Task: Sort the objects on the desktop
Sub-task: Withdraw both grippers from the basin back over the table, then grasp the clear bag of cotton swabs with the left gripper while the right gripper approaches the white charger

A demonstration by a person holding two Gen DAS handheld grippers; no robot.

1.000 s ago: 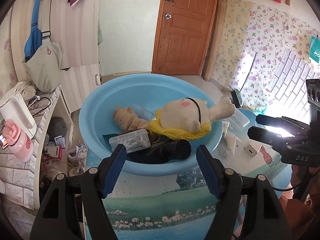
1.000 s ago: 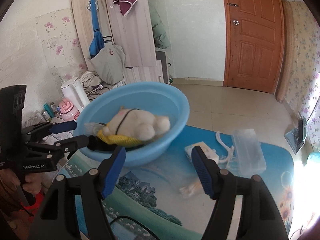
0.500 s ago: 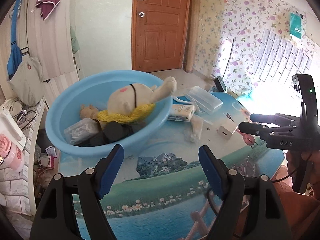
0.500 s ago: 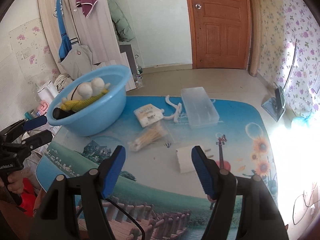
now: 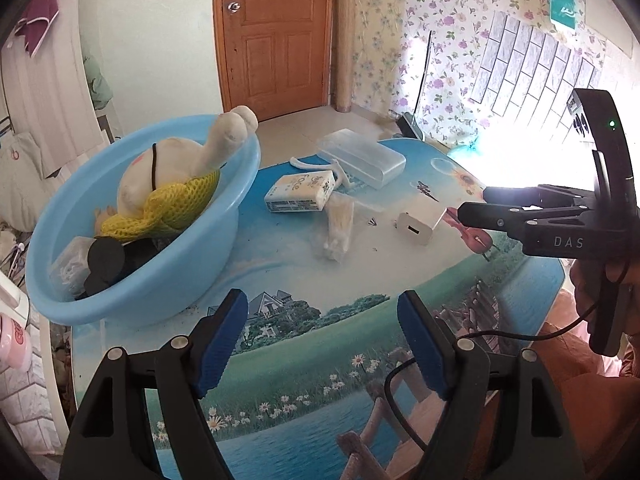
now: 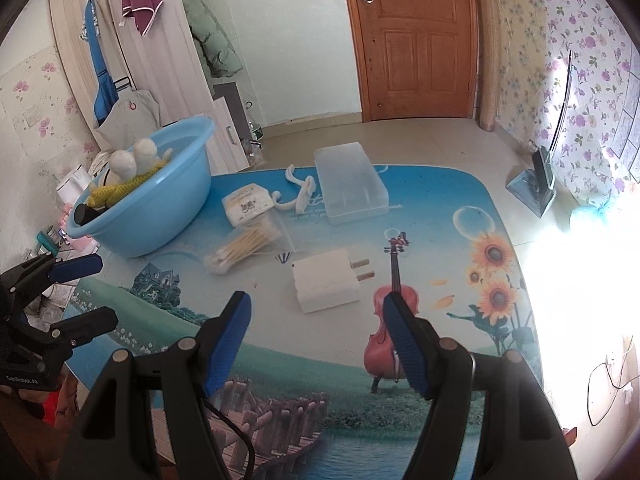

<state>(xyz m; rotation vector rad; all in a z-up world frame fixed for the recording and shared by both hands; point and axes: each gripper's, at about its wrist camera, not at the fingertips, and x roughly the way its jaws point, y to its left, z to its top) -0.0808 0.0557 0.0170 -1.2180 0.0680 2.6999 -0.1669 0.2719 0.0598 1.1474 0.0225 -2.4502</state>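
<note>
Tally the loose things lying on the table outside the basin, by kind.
Tissue pack: 1
Cotton swab bag: 1
Clear plastic box: 1
White charger plug: 1
White curved piece: 1
Total: 5

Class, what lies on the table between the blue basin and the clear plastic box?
In the right wrist view, a tissue pack and a white cord lie between blue basin and clear plastic box.

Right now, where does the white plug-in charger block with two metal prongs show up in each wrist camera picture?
Left wrist view: the white plug-in charger block lies right of centre on the table, just before the right gripper's fingertips.
Right wrist view: the same block lies at centre, just beyond the open gripper's fingertips, prongs pointing right.
Shared landmark: the round blue plastic basin, on the left in both views.
</note>
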